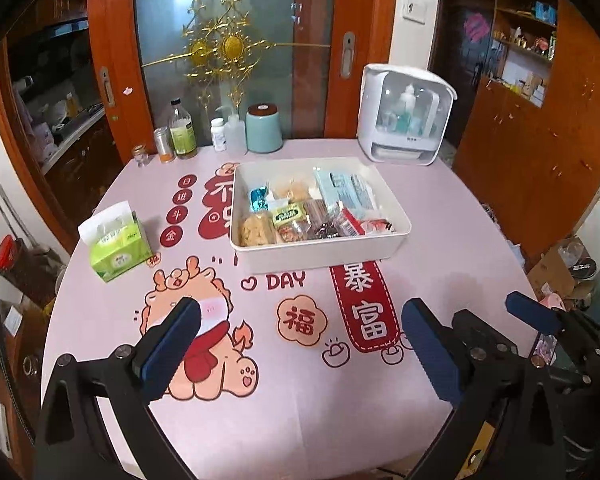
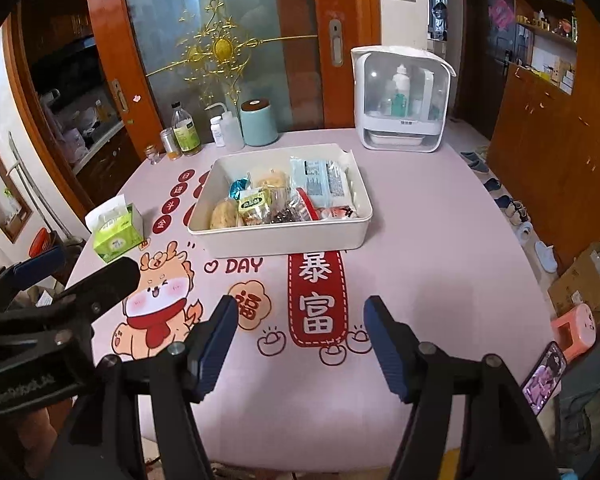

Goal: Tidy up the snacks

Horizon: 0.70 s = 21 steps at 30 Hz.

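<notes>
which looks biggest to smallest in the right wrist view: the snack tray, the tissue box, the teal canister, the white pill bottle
1. snack tray, clearly largest.
2. tissue box and teal canister look about alike; the canister stands farther from the camera, so their order is unsure.
3. white pill bottle, clearly smallest.

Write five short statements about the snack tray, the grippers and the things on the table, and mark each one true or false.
1. Every snack packet lies inside the white tray. True.
2. The right gripper is clamped on a snack. False: its jaws are open with nothing between them.
3. The green tissue pack stands inside the tray. False: it stands on the tablecloth, apart to the tray's left.
4. The left gripper is open and empty. True.
5. The teal canister stands behind the tray, near the glass door. True.
</notes>
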{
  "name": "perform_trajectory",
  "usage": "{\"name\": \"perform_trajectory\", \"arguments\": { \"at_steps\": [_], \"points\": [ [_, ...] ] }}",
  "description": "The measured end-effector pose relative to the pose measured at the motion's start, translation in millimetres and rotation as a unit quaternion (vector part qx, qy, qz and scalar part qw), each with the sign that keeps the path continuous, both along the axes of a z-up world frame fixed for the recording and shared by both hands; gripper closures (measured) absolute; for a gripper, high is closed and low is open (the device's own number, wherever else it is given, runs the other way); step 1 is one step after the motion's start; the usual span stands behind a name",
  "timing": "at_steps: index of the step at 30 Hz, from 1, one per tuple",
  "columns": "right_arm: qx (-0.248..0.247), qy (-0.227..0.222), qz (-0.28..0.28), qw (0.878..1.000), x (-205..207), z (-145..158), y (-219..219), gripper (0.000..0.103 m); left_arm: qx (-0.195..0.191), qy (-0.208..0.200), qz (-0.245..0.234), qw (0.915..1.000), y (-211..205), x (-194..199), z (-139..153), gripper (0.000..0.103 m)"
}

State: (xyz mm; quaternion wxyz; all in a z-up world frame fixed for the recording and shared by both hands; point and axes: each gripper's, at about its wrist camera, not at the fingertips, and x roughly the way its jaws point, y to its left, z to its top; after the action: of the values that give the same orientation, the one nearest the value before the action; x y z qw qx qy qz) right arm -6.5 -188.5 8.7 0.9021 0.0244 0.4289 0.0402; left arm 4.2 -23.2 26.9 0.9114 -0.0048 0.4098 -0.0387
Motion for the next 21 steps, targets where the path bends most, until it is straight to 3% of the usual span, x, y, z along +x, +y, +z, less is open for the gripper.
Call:
{"name": "perform_trajectory", "arguments": {
  "at_steps": [12, 21],
  "points": [
    [0.009, 0.013, -0.011, 1.000, -7, -5, -29, 0.037, 0.010, 0.028, 0.019, 0.9994, -13, -3, -11, 0.003],
    [0.011, 0.014, -0.003, 1.000, -7, -5, -25, 0.037, 0.010, 0.043, 0.025, 0.9987, -9, -3, -15, 0.003]
  ]
}}
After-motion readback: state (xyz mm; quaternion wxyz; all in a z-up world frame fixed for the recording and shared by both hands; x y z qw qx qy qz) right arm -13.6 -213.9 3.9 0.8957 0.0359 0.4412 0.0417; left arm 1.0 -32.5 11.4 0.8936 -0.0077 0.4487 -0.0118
